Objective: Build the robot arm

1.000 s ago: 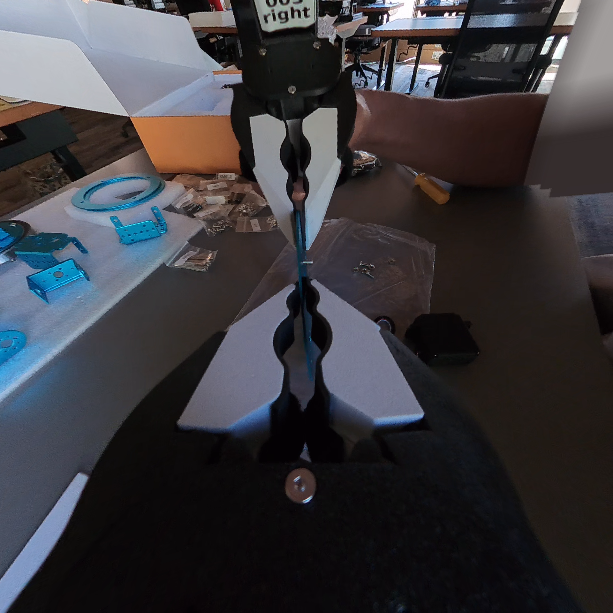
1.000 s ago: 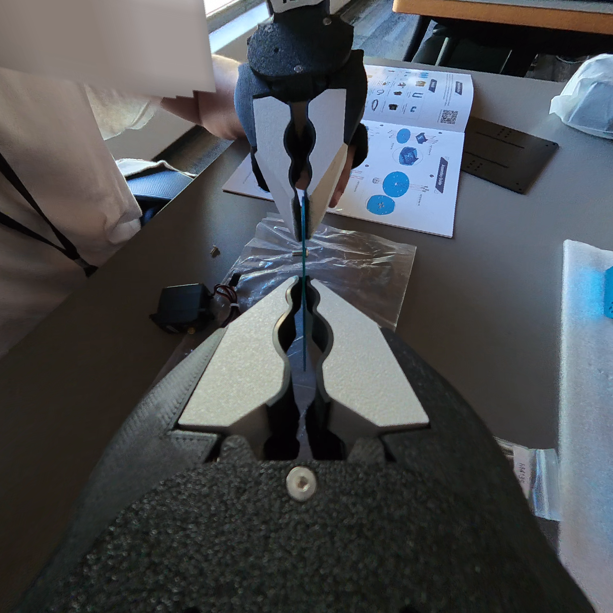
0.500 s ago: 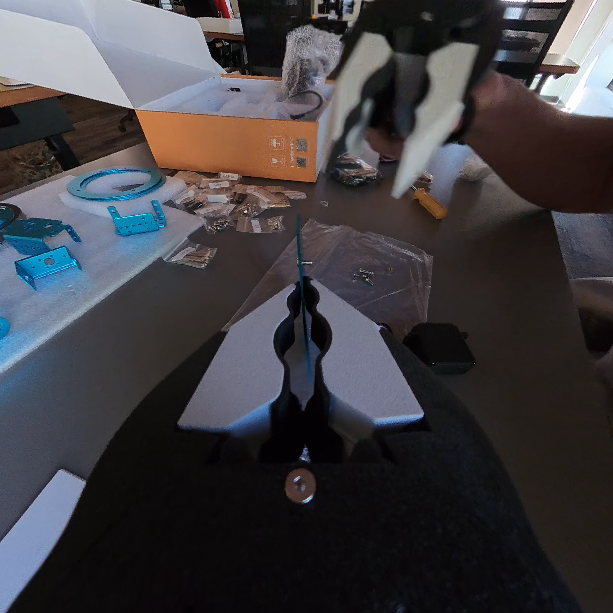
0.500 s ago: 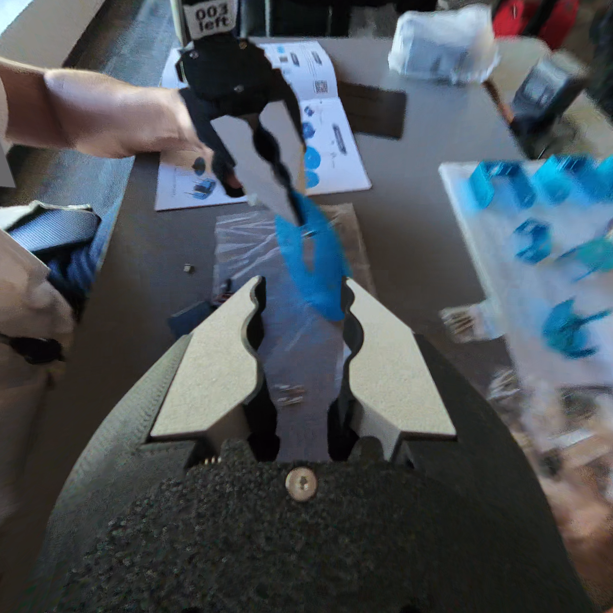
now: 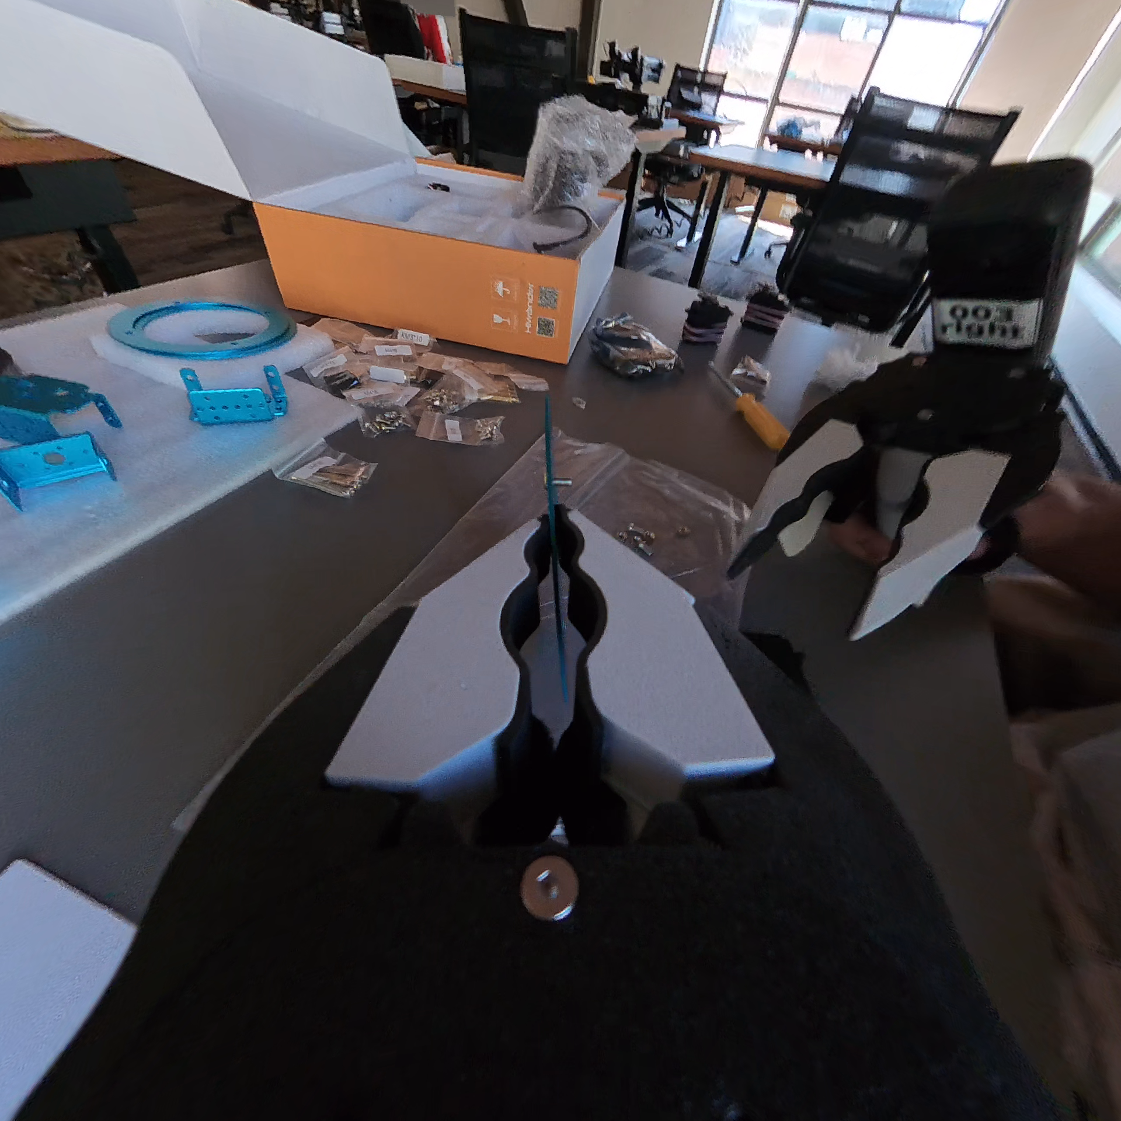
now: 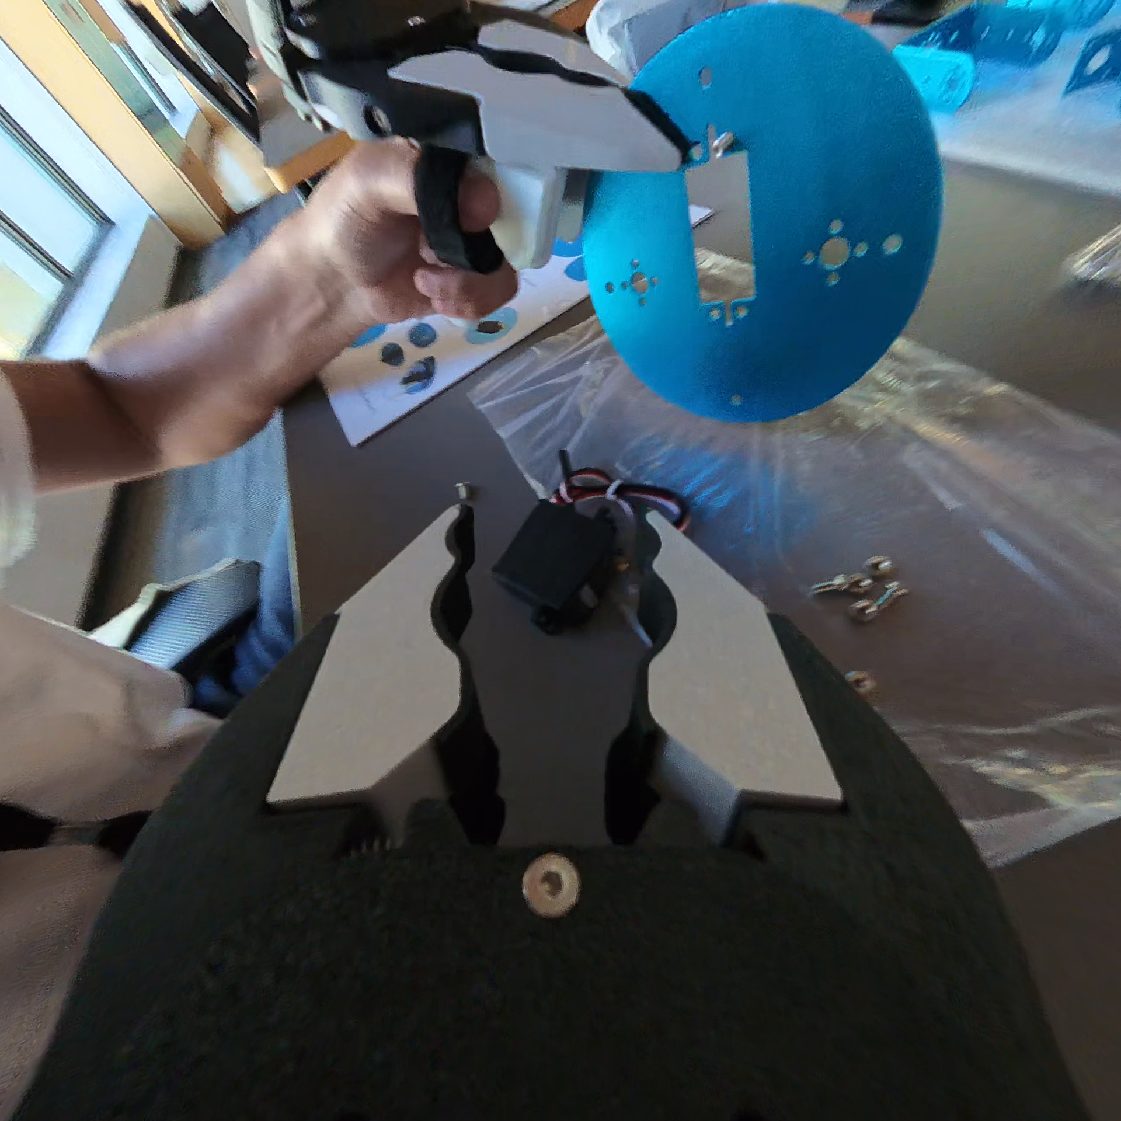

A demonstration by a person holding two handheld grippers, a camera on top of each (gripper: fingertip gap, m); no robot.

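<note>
My left gripper [image 5: 555, 515] is shut on a thin blue metal disc [image 5: 551, 461], seen edge-on with a small screw sticking out of it. In the right wrist view the same disc [image 6: 807, 291] is round, with a rectangular cut-out and several holes, held up in the air by the left gripper [image 6: 679, 142]. My right gripper [image 6: 555, 515] is open and empty, low over a small black servo [image 6: 552, 567] with red, white and black wires. In the left wrist view the right gripper [image 5: 801, 591] is open at the right, above the table.
A clear plastic bag [image 6: 849, 546] with loose screws [image 6: 858, 591] lies on the grey table. An open orange box [image 5: 437, 273], packets of hardware [image 5: 412, 394], blue brackets on white foam [image 5: 233, 403], a yellow-handled screwdriver [image 5: 758, 418] and a booklet [image 6: 424, 364] lie around. Some 12 centimeters of space lies between my two pairs of fingers.
My right gripper let go of the blue disc, opened and swung away to the right and down over the black servo. My left gripper kept the disc.
</note>
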